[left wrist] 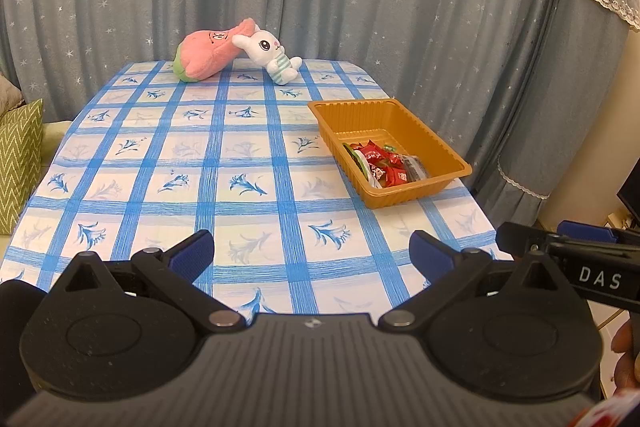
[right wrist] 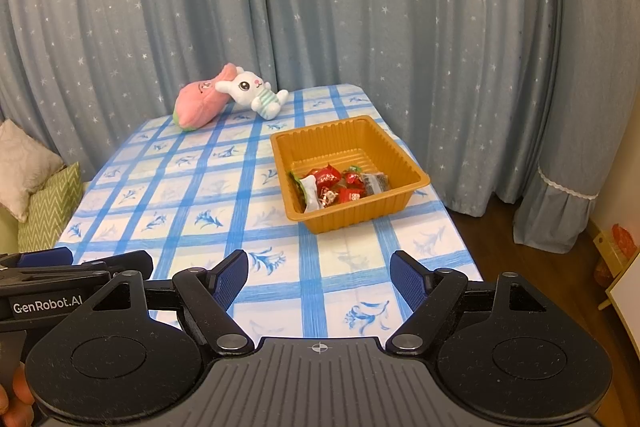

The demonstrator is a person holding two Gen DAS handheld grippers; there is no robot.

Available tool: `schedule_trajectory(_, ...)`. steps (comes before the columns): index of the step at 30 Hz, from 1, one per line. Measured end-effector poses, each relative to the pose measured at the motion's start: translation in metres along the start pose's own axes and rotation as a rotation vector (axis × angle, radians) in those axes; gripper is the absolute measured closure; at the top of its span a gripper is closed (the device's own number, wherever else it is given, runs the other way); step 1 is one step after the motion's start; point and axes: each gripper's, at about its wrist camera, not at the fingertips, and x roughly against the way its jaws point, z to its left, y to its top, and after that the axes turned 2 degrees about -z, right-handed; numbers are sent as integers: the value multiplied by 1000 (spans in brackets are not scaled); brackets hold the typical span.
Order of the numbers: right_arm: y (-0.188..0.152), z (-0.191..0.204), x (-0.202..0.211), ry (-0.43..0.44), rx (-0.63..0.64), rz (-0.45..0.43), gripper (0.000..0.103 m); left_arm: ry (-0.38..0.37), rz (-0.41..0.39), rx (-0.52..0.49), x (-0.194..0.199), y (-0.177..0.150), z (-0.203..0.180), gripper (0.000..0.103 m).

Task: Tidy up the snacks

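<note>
An orange plastic tray (left wrist: 400,115) (right wrist: 352,135) sits on the right side of the checked tablecloth. Several wrapped snacks (left wrist: 384,163) (right wrist: 340,185), mostly red, lie in its near half. My left gripper (left wrist: 312,251) hovers over the table's near edge, open, with nothing between its blue pads. The right gripper (right wrist: 320,275) hangs beside it, also open and empty, with the tray ahead of it. Each gripper shows at the edge of the other's view: the right gripper (left wrist: 568,251), and the left gripper (right wrist: 72,267).
A pink plush (left wrist: 208,55) (right wrist: 200,103) and a white rabbit plush (left wrist: 272,55) (right wrist: 256,95) lie at the table's far end, against blue starred curtains. Cushions (left wrist: 20,155) (right wrist: 40,187) sit left of the table. Wooden floor (right wrist: 520,267) lies to the right.
</note>
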Motion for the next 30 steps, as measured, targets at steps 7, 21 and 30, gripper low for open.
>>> schedule_trajectory(7, 0, 0, 0, 0, 0, 0, 25, -1, 0, 0, 0, 0, 1, 0)
schedule_trajectory(21, 0, -2, -1, -1, -3, 2, 25, -1, 1, 1, 0, -1, 0, 0)
schedule_trajectory(30, 0, -2, 0, 0, -4, 1, 25, -1, 1, 1, 0, -1, 0, 0)
